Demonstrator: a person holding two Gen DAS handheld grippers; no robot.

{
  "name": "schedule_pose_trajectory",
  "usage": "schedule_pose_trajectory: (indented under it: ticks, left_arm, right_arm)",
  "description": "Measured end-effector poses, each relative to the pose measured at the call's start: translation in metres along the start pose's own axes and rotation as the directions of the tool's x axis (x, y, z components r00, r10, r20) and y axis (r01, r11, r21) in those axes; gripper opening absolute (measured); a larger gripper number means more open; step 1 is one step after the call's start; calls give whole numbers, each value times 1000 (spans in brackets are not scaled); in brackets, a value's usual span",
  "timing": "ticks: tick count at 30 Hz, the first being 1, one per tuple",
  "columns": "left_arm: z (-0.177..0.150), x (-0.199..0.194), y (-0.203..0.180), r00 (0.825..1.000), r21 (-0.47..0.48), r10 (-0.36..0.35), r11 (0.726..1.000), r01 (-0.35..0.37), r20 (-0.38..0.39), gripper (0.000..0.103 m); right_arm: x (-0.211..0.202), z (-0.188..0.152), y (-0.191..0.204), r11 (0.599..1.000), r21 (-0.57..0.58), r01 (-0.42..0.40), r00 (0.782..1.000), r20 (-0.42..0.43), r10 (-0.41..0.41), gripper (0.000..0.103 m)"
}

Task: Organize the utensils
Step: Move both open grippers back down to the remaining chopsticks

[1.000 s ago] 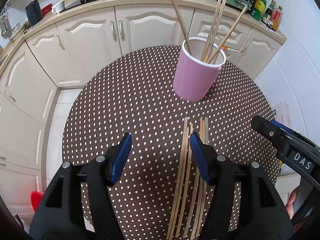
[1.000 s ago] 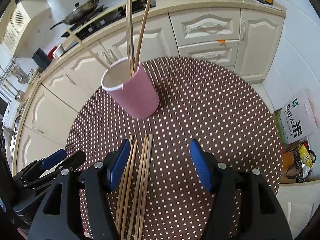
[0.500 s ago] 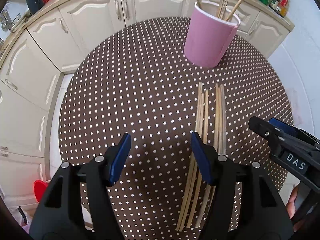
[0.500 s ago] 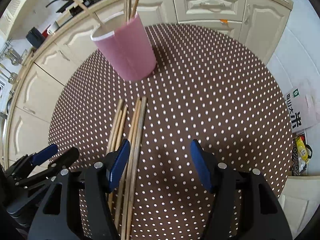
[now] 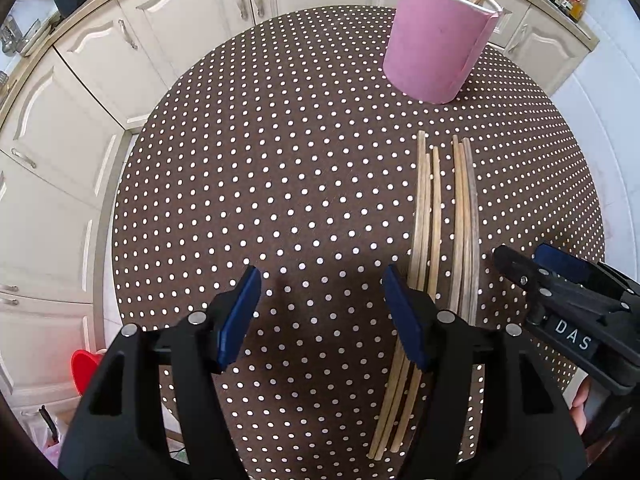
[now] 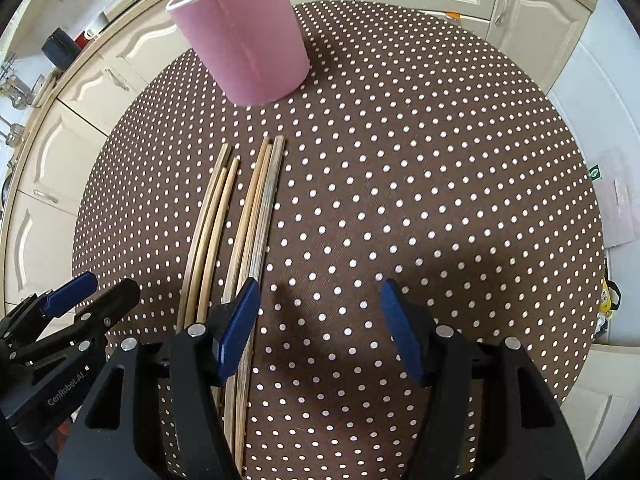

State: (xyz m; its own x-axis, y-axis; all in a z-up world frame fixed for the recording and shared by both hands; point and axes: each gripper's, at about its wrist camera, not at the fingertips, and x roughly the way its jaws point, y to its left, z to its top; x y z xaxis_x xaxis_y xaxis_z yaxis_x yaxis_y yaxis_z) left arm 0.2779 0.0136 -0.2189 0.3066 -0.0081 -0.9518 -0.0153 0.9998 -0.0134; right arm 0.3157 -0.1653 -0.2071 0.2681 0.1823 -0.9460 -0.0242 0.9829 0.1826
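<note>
Left gripper (image 5: 320, 316): jaws apart, nothing between them; right-hand pad over the nearest sticks.
Right gripper (image 6: 318, 320): jaws apart, empty; left-hand pad over the rightmost sticks.
Chopsticks (image 5: 444, 216): flat on the dotted tablecloth (image 5: 280, 160), in two touching clusters lying side by side, tips toward the cup.
Pink cup (image 5: 436, 36): upright at the far side of the table, near the stick tips but apart from them.
Risk, pickup: probable grab of several sticks at once, since sticks touch within each cluster.
Risk, roll: a pad nudging a thin round stick could scatter the row or send one off the edge.
Risk, collision: both grippers close beside one another over the same bundle.
Risk, cup: light, tall; likely to tip under a slanted insertion.
Count, loose sticks: six, three per cluster.
Count, sticks in cup: at least three; tops cropped.
Count, cups: one.
Count, grippers: two.
</note>
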Motion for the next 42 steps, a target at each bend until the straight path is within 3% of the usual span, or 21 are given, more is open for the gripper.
schedule_pose_trajectory:
  ticks: [8,16,25,42]
  left_arm:
    - [-3,5,3,1000,3,7,1000,-7,-17,63]
    - [-3,14,5,1000,16,7,1000,-7,-25,64]
    - [2,17,8,1000,13,2,1000,-2,-27,64]
    - [8,22,7,999,25,-6,1000,6,-37,65]
  right_arm:
    - [9,-9,17,999,-23,23,1000,-11,-24,65]
    - [21,-7,47,996,-65,57,998,-19,-58,78]
    - [27,3,57,996,-50,76,996,-37,-78,78]
    - [31,24,26,994,-29,101,993,-55,-103,78]
